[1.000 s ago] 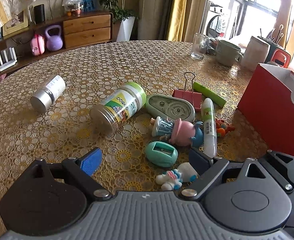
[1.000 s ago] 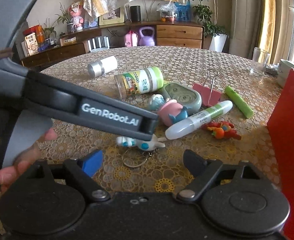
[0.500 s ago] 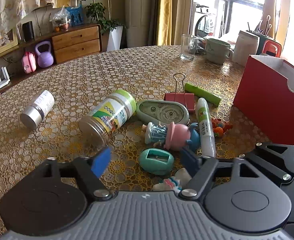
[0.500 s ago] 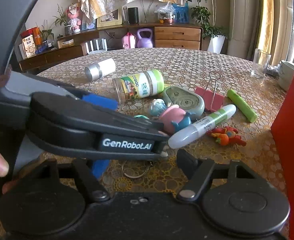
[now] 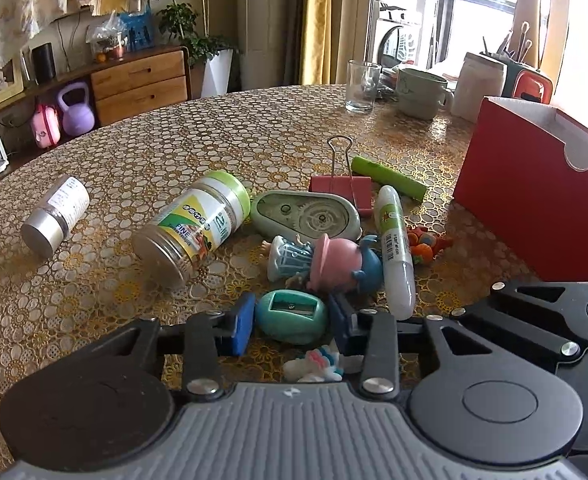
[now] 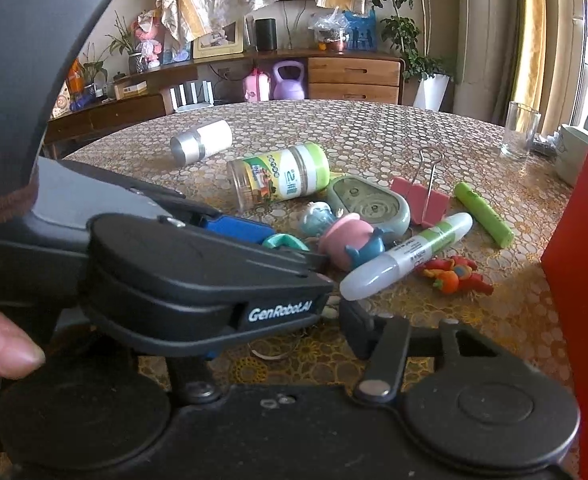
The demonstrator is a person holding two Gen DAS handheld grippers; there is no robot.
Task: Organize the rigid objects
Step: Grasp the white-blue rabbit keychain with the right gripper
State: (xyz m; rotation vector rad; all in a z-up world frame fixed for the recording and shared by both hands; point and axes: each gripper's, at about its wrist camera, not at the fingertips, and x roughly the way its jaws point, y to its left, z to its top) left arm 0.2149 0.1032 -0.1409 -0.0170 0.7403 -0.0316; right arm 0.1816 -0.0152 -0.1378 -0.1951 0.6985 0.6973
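On table [image 5: 254,128], two jars [image 5: 192,232], one sharpener [image 5: 292,316].

Two jars [image 5: 192,232] [image 5: 54,216], three toy figures [image 5: 326,264] [image 5: 426,242] [image 5: 314,364], one sharpener [image 5: 292,316], one binder clip [image 5: 342,186], one red box [image 5: 534,200].

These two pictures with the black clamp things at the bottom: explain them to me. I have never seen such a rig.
There is no robot here: a person holds a two-finger gripper in each hand, with a camera on each looking along its fingers. In the left view the left gripper has closed around a teal pencil sharpener on the patterned table. The right view shows the right gripper open and holding nothing, with the left one crossing in front. A jar, a white marker, a pink binder clip and small toys lie near a red box.
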